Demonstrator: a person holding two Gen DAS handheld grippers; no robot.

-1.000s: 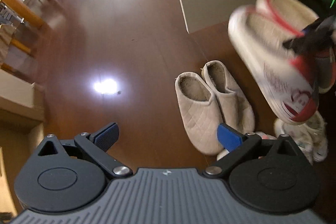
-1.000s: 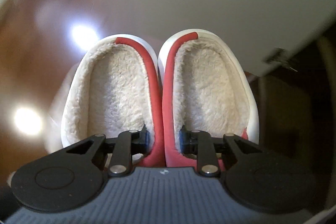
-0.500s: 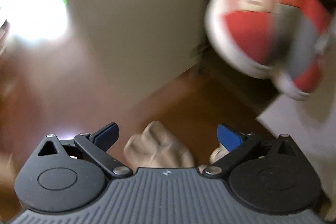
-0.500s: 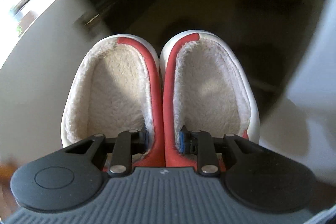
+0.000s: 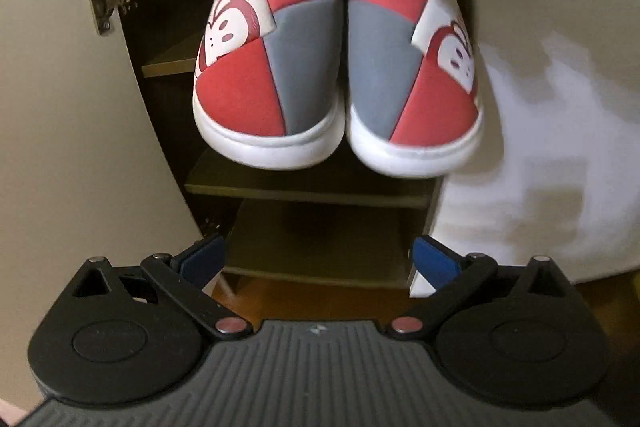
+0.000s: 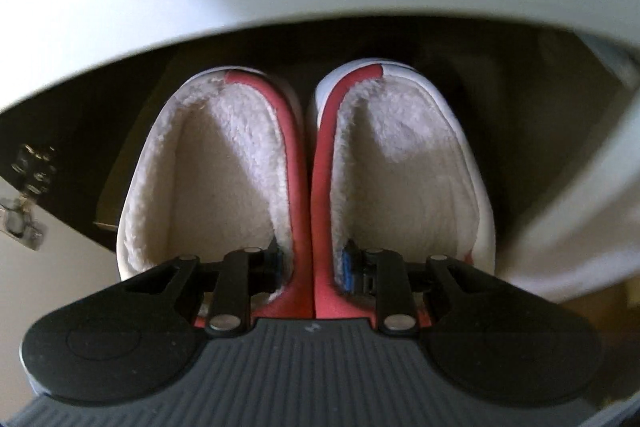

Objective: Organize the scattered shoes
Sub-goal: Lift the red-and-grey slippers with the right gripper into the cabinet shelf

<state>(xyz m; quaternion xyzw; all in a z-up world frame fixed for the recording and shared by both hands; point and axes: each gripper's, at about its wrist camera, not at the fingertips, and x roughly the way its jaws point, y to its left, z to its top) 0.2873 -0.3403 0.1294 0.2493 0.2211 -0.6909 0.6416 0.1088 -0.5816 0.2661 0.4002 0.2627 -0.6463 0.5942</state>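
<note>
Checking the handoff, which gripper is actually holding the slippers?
The right gripper: its jaws pinch the slippers' inner walls together. The left gripper is open, holding nothing.

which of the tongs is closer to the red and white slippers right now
Right. The right tongs are shut on the slippers, pinching their two inner walls together. The left tongs are open and empty, apart from the slippers, facing their toes.

Two red, grey and white slippers (image 5: 338,67), fleece-lined, hang side by side, toes down, in front of the open cabinet shelves (image 5: 308,183).
</note>
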